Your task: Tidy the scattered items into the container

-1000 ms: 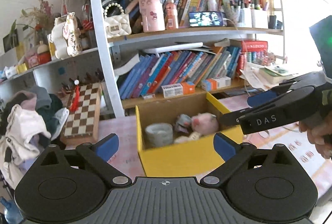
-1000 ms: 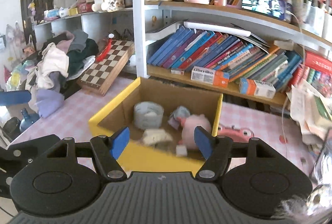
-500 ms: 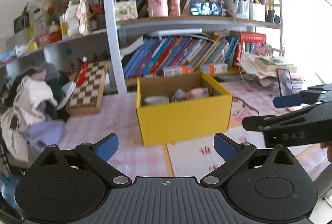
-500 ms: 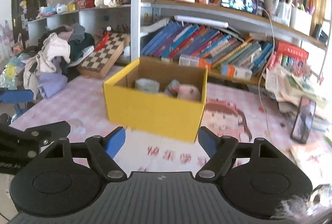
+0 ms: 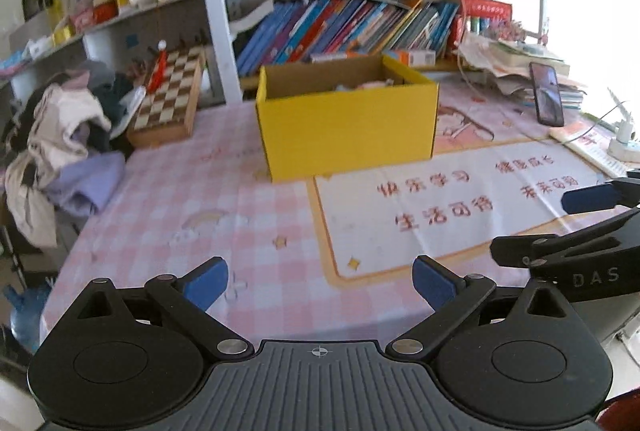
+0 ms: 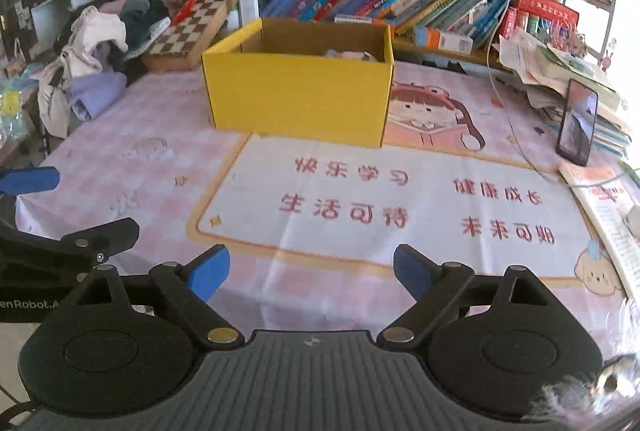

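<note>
A yellow cardboard box (image 5: 348,127) stands on the pink checked tablecloth, far ahead of both grippers; it also shows in the right wrist view (image 6: 298,99). Only the tops of a pink soft toy (image 6: 352,54) and other items show over its rim. My left gripper (image 5: 320,281) is open and empty, low over the near table edge. My right gripper (image 6: 311,269) is open and empty, beside it. Each gripper shows at the edge of the other's view.
A chessboard (image 5: 170,97) and a heap of clothes (image 5: 60,147) lie at the left. A bookshelf (image 5: 352,23) runs behind the box. A phone (image 6: 576,127) leans on stacked papers at the right. A printed mat (image 6: 392,199) covers the table's middle.
Both grippers have drawn back from right over the box to the near table edge. The box now looks small and far, and its contents are mostly hidden.
</note>
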`<state>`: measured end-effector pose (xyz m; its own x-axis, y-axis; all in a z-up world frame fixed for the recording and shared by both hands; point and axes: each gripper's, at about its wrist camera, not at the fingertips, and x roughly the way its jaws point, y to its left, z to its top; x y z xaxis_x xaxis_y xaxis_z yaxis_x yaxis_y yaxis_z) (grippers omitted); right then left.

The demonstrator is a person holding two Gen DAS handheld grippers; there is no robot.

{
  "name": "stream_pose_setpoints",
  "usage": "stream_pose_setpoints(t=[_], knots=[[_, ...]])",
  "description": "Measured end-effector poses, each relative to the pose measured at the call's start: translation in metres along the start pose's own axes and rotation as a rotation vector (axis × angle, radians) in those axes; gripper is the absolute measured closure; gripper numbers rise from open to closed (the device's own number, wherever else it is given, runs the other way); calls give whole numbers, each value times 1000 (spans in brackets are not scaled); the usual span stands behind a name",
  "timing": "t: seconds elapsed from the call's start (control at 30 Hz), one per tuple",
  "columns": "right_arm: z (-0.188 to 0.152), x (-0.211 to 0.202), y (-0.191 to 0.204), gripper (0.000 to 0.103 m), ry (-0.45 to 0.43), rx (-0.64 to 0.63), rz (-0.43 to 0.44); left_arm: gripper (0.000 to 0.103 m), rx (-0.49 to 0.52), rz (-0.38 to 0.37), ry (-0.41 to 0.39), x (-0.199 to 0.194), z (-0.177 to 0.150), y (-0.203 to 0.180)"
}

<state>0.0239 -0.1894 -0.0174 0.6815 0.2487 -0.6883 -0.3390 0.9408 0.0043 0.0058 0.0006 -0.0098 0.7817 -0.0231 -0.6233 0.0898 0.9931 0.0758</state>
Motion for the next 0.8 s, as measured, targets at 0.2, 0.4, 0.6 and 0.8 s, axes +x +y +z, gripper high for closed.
stream_pose_setpoints(t=[0.2,0.4,0.6,0.8], knots=[[-10,-5,3,8,19,-5,-16,3,-25,3,31,-3,-10,3],[-12,-7,5,5,29,-11,-24,3,-31,1,44,-8,-13,4],[-13,-6,10,4,40,-24,-27,3,-48,6,56,-9,-14,6],[-14,-6,14,3,47,-42,-25,2,-69,12,69,-9,-16,10]])
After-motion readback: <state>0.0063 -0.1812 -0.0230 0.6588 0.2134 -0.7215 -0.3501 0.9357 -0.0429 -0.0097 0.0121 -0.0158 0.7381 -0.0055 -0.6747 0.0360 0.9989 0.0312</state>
